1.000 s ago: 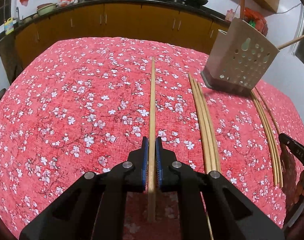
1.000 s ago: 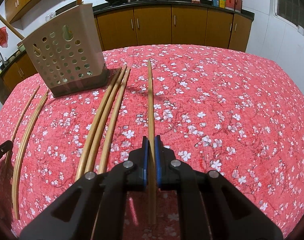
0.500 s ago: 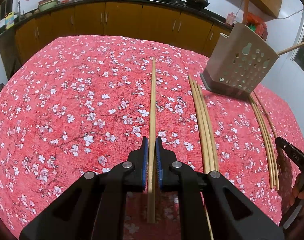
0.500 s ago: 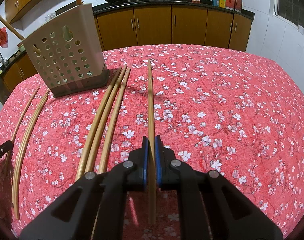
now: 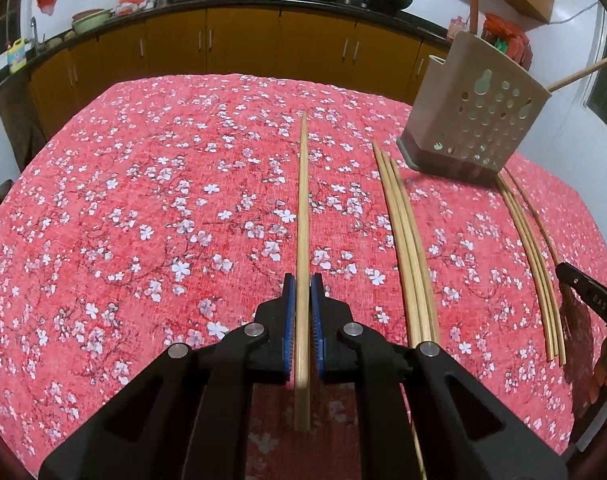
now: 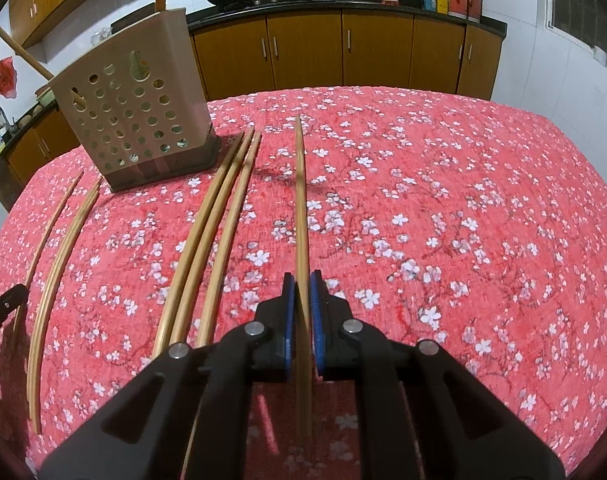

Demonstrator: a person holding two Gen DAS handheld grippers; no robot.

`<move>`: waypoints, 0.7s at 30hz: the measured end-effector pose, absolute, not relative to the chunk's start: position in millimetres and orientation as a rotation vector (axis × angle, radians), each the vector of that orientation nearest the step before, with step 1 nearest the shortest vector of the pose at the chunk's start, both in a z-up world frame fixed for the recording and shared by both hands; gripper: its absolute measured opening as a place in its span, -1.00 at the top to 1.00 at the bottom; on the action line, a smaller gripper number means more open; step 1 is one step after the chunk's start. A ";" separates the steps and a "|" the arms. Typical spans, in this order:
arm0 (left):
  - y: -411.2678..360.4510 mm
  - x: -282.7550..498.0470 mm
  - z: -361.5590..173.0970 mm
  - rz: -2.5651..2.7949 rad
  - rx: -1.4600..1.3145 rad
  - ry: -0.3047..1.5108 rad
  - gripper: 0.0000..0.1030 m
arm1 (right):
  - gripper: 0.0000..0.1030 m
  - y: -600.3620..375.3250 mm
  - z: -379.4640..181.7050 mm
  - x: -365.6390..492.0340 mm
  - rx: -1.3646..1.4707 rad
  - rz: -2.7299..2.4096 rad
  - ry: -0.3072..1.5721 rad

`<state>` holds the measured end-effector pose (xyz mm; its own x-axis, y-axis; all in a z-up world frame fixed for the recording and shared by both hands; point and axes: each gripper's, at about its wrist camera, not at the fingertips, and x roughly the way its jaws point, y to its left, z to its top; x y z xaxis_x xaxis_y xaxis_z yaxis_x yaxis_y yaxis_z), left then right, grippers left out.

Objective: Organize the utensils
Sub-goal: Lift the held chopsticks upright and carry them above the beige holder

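Note:
My left gripper (image 5: 303,286) is shut on a long wooden chopstick (image 5: 303,200) that points forward over the red floral tablecloth. My right gripper (image 6: 302,284) is shut on another chopstick (image 6: 300,184). A beige perforated utensil holder (image 5: 469,116) stands at the far right in the left wrist view and at the far left in the right wrist view (image 6: 131,108), with stick handles poking out of it. Three chopsticks (image 5: 405,240) lie together beside the holder, also in the right wrist view (image 6: 211,232). More chopsticks (image 5: 533,252) lie further out, also in the right wrist view (image 6: 59,232).
The table (image 5: 143,200) is covered with a red cloth with white blossoms. Brown kitchen cabinets (image 6: 343,52) with woks and bottles on the counter run behind it. The other gripper's tip shows at the right edge (image 5: 587,296) and at the left edge (image 6: 3,306).
The left gripper has risen and tilted a little with its chopstick, so the holder and counter sit lower in view. The right wrist view is nearly unchanged.

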<state>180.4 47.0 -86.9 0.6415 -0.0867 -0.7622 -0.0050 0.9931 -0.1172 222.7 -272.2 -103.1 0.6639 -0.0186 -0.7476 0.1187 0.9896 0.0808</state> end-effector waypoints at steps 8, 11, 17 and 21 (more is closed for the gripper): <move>46.3 180.2 -75.4 -0.049 -0.078 0.866 0.85 | 0.85 -277.8 -79.3 205.7 0.148 -0.062 0.768; 50.3 177.7 -59.6 -0.050 -0.086 0.822 0.85 | 0.85 -279.6 -56.9 197.4 0.154 -0.061 0.706; 53.3 170.8 -14.9 -0.067 -0.095 0.694 0.85 | 0.85 -284.0 -13.2 186.1 0.156 -0.060 0.581; 56.0 168.6 10.9 -0.087 -0.120 0.628 0.85 | 0.85 -282.9 4.7 182.1 0.147 -0.059 0.525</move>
